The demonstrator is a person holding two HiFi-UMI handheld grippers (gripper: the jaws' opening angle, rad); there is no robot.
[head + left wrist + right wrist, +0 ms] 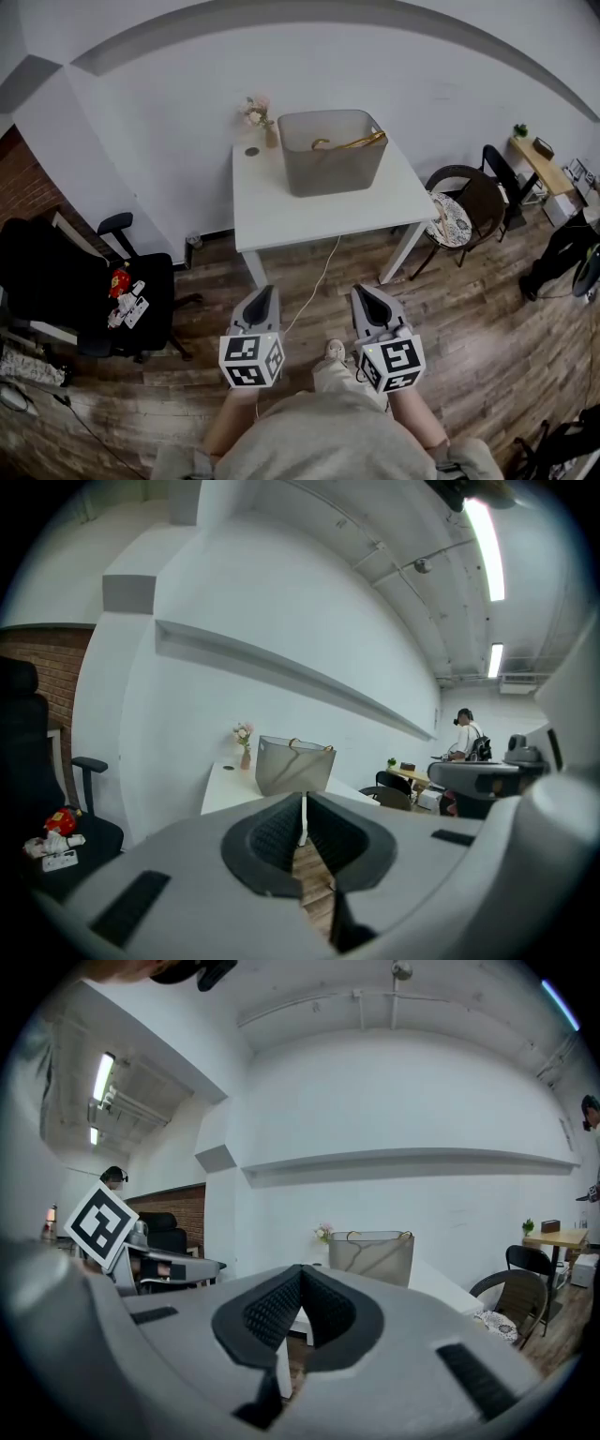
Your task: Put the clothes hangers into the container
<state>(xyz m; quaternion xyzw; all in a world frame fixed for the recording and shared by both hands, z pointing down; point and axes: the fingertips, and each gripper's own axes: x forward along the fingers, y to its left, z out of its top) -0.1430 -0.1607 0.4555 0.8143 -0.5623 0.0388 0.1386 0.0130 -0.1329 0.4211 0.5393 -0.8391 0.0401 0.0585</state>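
Observation:
A grey translucent container (332,150) stands on the white table (281,211) against the wall, with golden clothes hangers (352,142) inside it. The same container (292,766) shows far ahead in the left gripper view, and the container (378,1255) is also far ahead in the right gripper view. My left gripper (265,298) and right gripper (367,298) hang side by side over the wooden floor, well short of the table's near edge. Both are shut with nothing between the jaws.
A small vase of flowers (260,117) stands at the table's back left. A black office chair (84,291) with small items is at left, a dark round chair (461,211) at right. A white cable (314,281) trails down from the table. A person (466,733) stands far off.

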